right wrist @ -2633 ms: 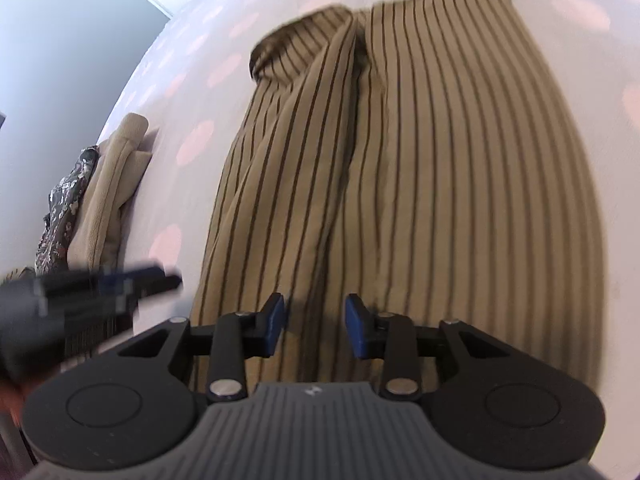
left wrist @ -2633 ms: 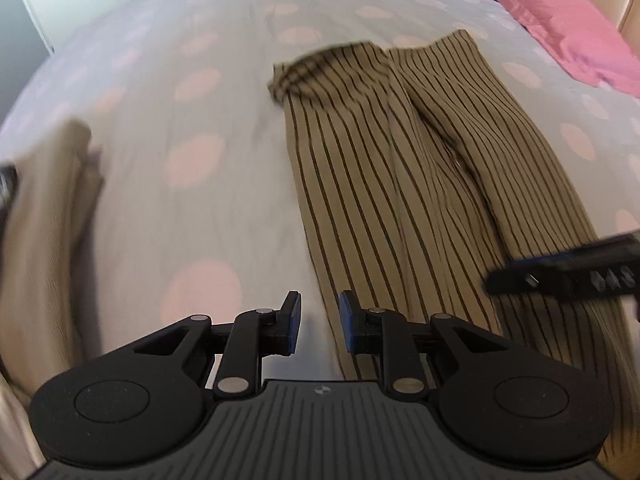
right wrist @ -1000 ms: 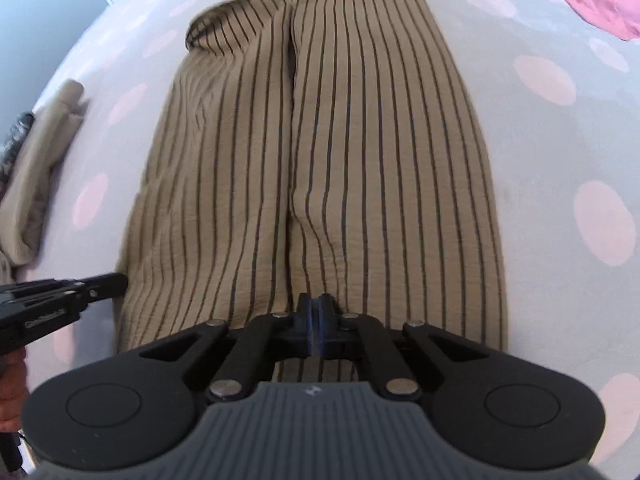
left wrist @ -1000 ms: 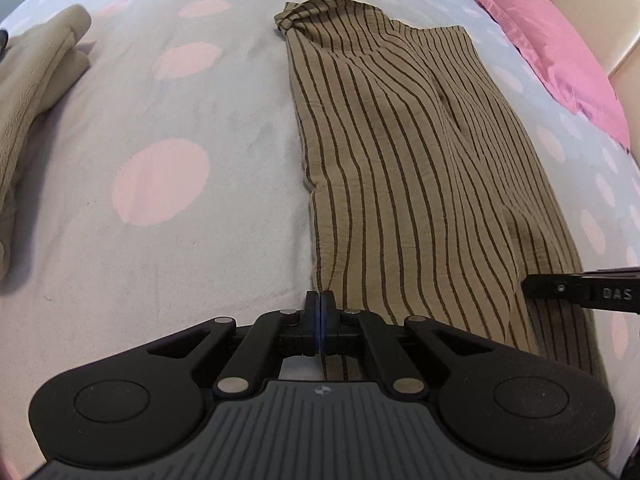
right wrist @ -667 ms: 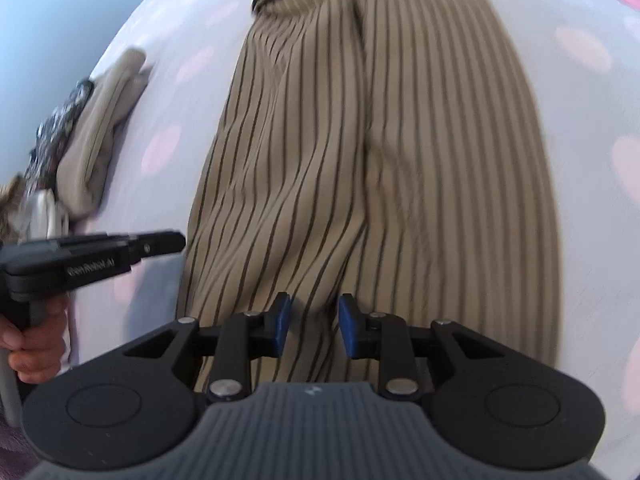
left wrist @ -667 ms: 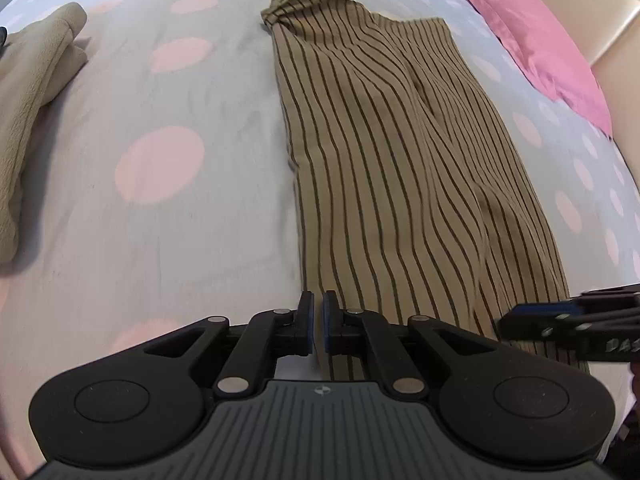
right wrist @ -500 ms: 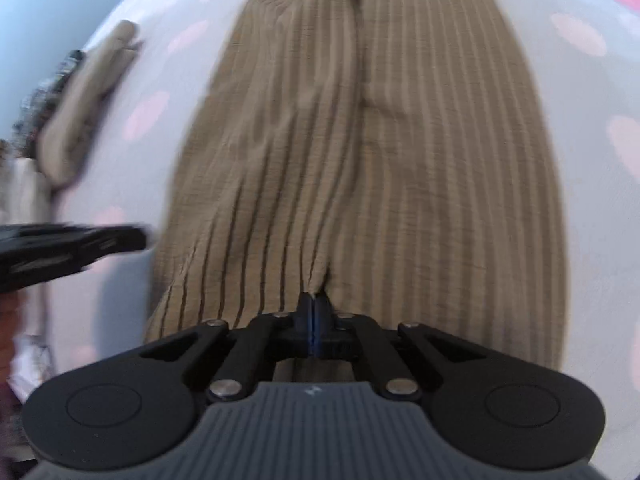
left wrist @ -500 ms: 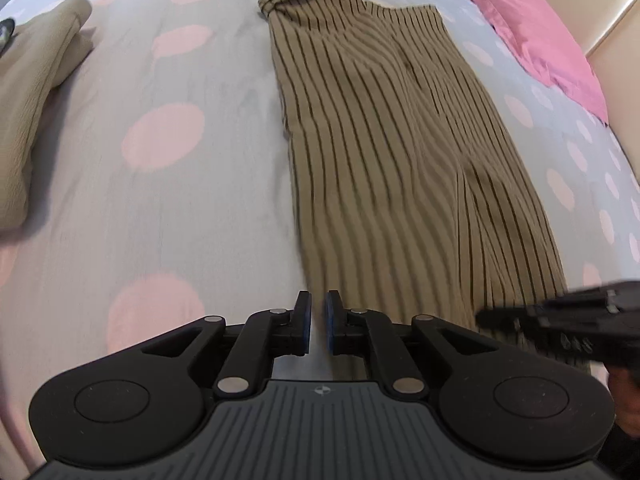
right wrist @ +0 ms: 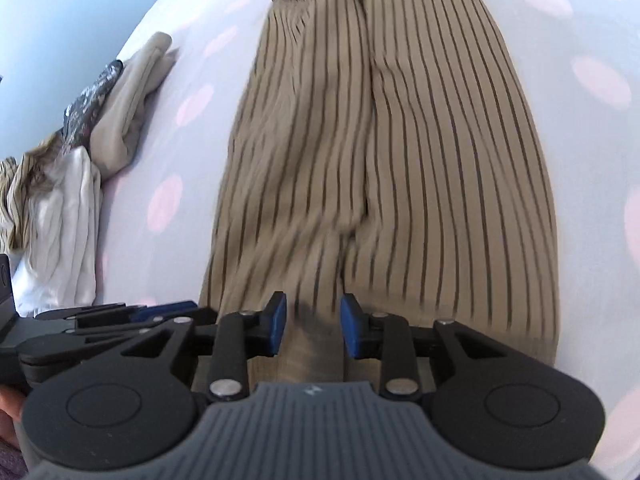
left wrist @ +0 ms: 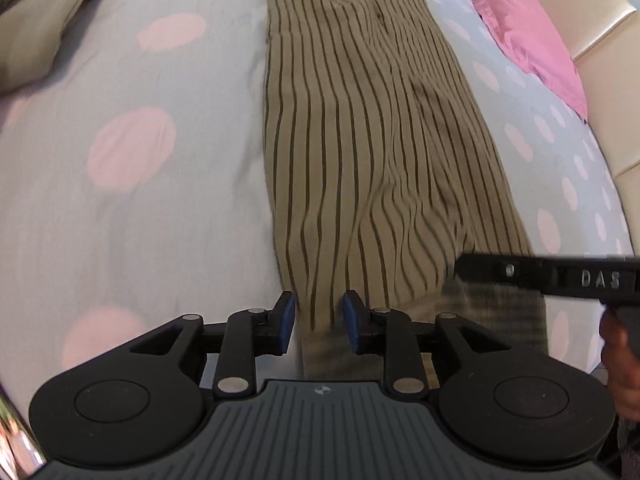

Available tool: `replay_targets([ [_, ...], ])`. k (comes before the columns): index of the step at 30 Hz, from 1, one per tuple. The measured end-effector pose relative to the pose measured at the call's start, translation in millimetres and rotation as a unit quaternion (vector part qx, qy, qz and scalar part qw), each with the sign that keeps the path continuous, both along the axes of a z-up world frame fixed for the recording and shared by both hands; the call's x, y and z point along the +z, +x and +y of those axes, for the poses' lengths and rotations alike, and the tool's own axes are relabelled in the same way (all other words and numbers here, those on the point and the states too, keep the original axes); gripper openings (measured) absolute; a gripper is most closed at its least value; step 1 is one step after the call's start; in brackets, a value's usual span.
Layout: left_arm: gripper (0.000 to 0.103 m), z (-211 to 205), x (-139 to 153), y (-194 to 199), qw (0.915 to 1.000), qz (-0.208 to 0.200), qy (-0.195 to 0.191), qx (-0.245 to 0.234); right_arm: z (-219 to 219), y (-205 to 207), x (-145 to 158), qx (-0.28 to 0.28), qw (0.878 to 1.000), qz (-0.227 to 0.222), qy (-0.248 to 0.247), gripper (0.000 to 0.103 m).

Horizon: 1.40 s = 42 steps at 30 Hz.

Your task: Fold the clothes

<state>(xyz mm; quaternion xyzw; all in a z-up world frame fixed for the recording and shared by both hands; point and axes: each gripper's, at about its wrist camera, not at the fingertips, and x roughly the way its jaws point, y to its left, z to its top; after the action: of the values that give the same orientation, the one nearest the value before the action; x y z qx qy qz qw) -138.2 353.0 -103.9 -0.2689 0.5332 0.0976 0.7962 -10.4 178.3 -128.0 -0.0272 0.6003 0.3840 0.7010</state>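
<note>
Soft grey bed [left wrist: 120,240] with pink dots, bare sheet either side of the long tan striped trousers [left wrist: 360,120] lying lengthwise, rippled near the close hem. Left hand-held gripper [left wrist: 319,322] gapes over the hem's left edge; right hand-held gripper [right wrist: 313,325] gapes mid-hem, gripping nothing.

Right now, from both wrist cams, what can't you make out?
- Near hem of the tan black-striped trousers: both views, hidden behind the gripper bodies.
- Contact between the open left gripper or open right gripper and the cloth: motion-blurred.
- Pile of pale folded clothes: right view, distorted at the fisheye edge; item count unclear.
- Pink pillow: left view, cut off by the frame edge.
</note>
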Motion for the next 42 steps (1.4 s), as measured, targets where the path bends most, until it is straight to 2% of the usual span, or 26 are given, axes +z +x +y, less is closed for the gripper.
replay_targets([
  [2, 0.025, -4, -5, -9, 0.9998, 0.0, -0.013, 0.016, -7, -10, -7, -0.003, 1.0, 0.009, 0.003, 0.032],
  [3, 0.025, -5, -9, -13, 0.9995, 0.001, -0.02, 0.025, -10, -14, -11, -0.004, 1.0, 0.014, 0.005, 0.023],
  [4, 0.025, -6, -12, -17, 0.999, 0.004, -0.028, 0.034, -14, -19, -15, -0.005, 1.0, 0.019, 0.007, 0.005],
  [5, 0.021, -7, -15, -21, 0.9985, 0.005, -0.034, 0.043, -17, -24, -18, -0.006, 1.0, 0.023, 0.008, 0.003],
  [6, 0.011, -9, -16, -25, 0.9983, 0.004, -0.033, 0.048, -21, -29, -22, -0.008, 1.0, 0.028, 0.01, 0.003],
  [9, 0.002, -15, -10, -29, 0.9991, -0.002, 0.003, 0.042, -26, -39, -27, -0.01, 0.999, 0.032, 0.014, 0.002],
  [12, 0.001, -18, -8, -32, 0.9992, 0.003, 0.026, 0.03, -28, -41, -31, -0.009, 1.0, 0.011, -0.009, 0.002],
  [15, 0.001, -20, -13, -36, 0.999, 0.005, 0.033, 0.031, -35, -39, -35, -0.016, 1.0, 0.018, -0.012, 0.004],
  [18, 0.003, -24, -13, -40, 0.9981, 0.004, 0.054, 0.031, -50, -41, -22, -0.017, 1.0, 0.013, -0.015, 0.011],
  [21, 0.005, -23, -7, -47, 0.9964, 0.006, 0.072, 0.044, -68, -44, -8, -0.008, 1.0, -0.018, -0.022, 0.011],
  [24, 0.005, -27, 6, -55, 0.9939, -0.006, 0.102, 0.042, -84, -52, 7, 0.009, 0.997, -0.07, -0.025, 0.012],
  [26, 0.006, -33, 15, -59, 0.992, -0.018, 0.118, 0.041, -97, -59, 17, 0.029, 0.991, -0.123, -0.036, 0.018],
  [27, 0.006, -36, 19, -61, 0.9913, -0.023, 0.123, 0.04, -103, -64, 22, 0.042, 0.986, -0.154, -0.043, 0.026],
  [31, 0.008, -56, 30, -65, 0.9888, -0.038, 0.143, 0.024, -113, -91, 22, 0.106, 0.958, -0.257, -0.076, 0.027],
  [35, 0.008, -81, 34, -60, 0.9869, -0.046, 0.153, -0.024, -106, -111, 10, 0.171, 0.938, -0.294, -0.07, 0.027],
  [40, 0.014, -113, 26, -49, 0.9703, -0.05, 0.211, -0.107, -96, -129, -2, 0.226, 0.917, -0.321, -0.062, 0.033],
  [42, 0.014, -118, 17, -45, 0.9685, -0.037, 0.217, -0.116, -90, -132, -7, 0.241, 0.91, -0.331, -0.057, 0.034],
])
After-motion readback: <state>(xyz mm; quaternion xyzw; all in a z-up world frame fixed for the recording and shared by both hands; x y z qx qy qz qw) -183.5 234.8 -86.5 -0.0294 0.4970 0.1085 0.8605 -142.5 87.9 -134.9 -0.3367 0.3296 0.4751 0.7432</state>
